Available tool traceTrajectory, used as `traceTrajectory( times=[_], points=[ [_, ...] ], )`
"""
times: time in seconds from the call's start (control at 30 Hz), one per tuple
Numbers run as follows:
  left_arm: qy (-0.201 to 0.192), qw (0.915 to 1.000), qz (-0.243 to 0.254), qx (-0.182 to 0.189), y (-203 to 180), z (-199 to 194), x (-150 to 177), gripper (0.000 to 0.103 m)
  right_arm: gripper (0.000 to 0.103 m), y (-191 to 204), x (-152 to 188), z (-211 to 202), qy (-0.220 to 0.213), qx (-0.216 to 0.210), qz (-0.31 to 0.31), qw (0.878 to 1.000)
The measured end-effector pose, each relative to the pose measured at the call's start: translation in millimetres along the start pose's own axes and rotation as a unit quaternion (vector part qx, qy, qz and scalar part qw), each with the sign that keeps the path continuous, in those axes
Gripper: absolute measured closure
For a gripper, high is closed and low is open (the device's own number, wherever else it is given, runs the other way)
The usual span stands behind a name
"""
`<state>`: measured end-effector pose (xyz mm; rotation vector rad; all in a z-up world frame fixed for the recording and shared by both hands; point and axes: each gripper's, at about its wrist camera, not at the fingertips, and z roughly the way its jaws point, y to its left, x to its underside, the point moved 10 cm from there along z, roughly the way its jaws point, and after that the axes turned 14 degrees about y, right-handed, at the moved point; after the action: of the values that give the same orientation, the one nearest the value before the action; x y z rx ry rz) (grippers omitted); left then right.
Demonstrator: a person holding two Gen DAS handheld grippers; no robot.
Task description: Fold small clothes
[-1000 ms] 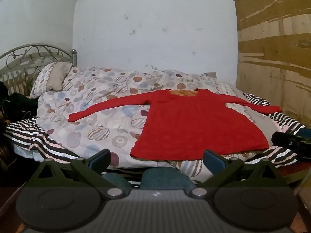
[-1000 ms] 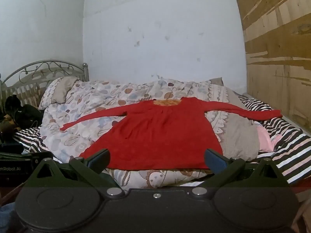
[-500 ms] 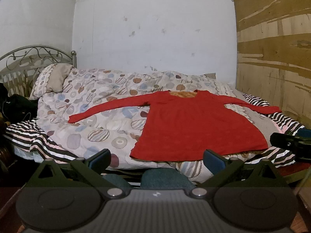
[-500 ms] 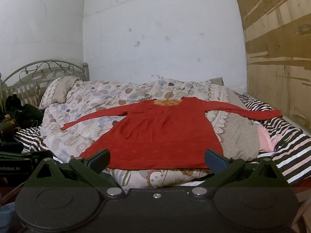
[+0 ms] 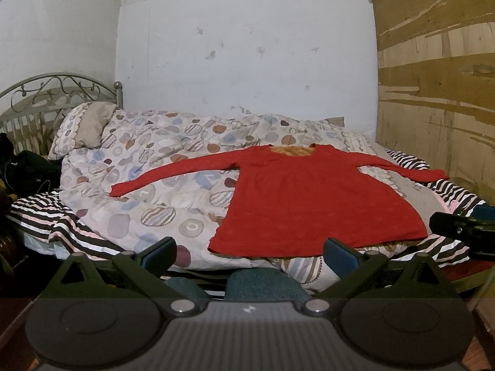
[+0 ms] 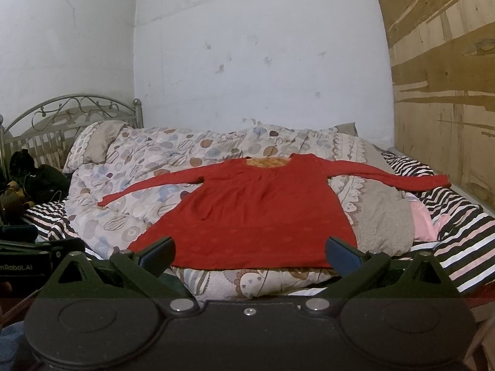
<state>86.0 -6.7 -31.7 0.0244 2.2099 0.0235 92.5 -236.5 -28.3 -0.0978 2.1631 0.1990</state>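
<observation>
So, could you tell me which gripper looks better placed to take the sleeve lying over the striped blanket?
Probably the right gripper: that sleeve stretches toward its side. The left gripper sits nearer the other sleeve. Both are open.

A long-sleeved red knit dress (image 6: pixel 247 216) lies flat and face up on a crumpled quilt printed with pastel ovals and stripes (image 6: pixel 148 167), both sleeves spread wide and its hem near the bed's front edge. The right gripper (image 6: pixel 249 252) hovers just before that hem with its blue-padded fingers (image 6: pixel 340 252) wide apart and empty. The right sleeve's cuff reaches a black-and-white striped sheet (image 6: pixel 464 232) near the bed's right edge, beside a plywood wall (image 6: pixel 442 77). A grey cushion (image 6: pixel 383 219) lies just right of the skirt. A curled metal headboard (image 6: pixel 74 108) stands at the left end, behind a pillow (image 6: pixel 96 142).
</observation>
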Motion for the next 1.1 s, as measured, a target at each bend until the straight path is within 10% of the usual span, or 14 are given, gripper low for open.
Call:
traceTrajectory(
  times=[1.1],
  points=[
    [-0.002,1.0000,-0.001,0.000,2.3,-1.7,-0.7,0.000,0.000,1.9,-0.1,-1.7,0.001,-0.001,-0.001,1.000]
  ],
)
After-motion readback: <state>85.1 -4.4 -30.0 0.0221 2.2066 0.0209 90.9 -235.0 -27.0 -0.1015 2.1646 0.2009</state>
